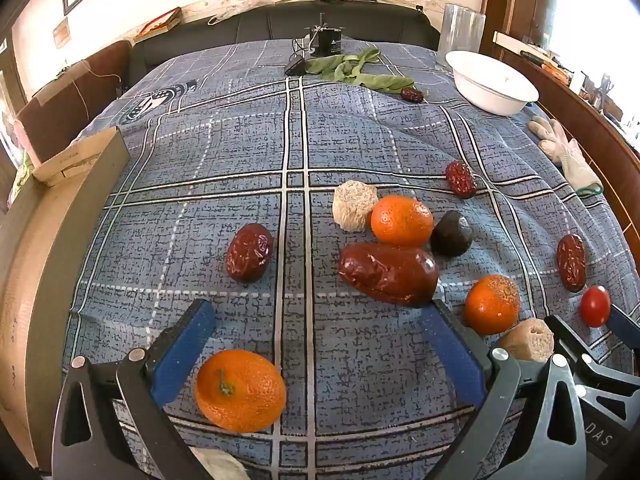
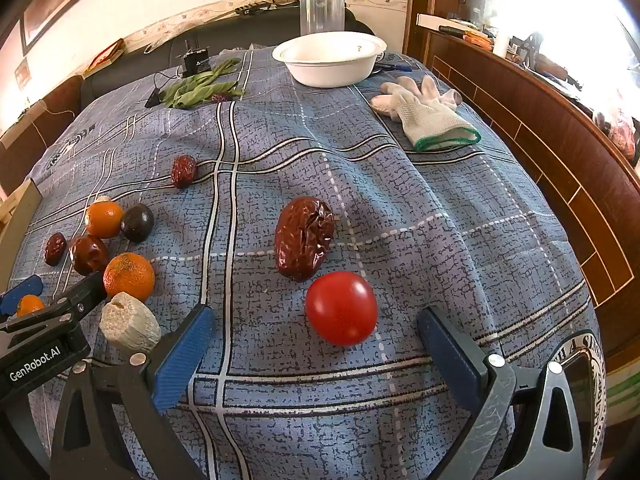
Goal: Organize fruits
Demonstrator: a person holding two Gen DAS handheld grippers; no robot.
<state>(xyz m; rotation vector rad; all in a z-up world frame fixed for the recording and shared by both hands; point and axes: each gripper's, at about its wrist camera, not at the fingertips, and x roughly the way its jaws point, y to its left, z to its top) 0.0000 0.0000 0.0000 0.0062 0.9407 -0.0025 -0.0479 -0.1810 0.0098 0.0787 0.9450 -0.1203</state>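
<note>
Fruits are lying scattered on the blue plaid cloth [image 2: 400,208]. A cherry tomato [image 2: 341,308] is sitting between the spread blue pads of the right gripper [image 2: 316,344], touching neither; a large wrinkled date [image 2: 305,237] is lying just beyond it. The left gripper [image 1: 316,340] is likewise standing released, a tangerine [image 1: 240,390] lying just beside its left pad, with no contact visible. Ahead, a big date [image 1: 388,273], a second tangerine [image 1: 401,221], a dark round fruit [image 1: 451,233] and a pale fibrous lump [image 1: 354,205] are clustering. The white bowl [image 2: 330,58] is standing well apart at the far edge, beside white gloves [image 2: 428,114]. A pale object at the left view's bottom edge is being cut off, unidentifiable.
</note>
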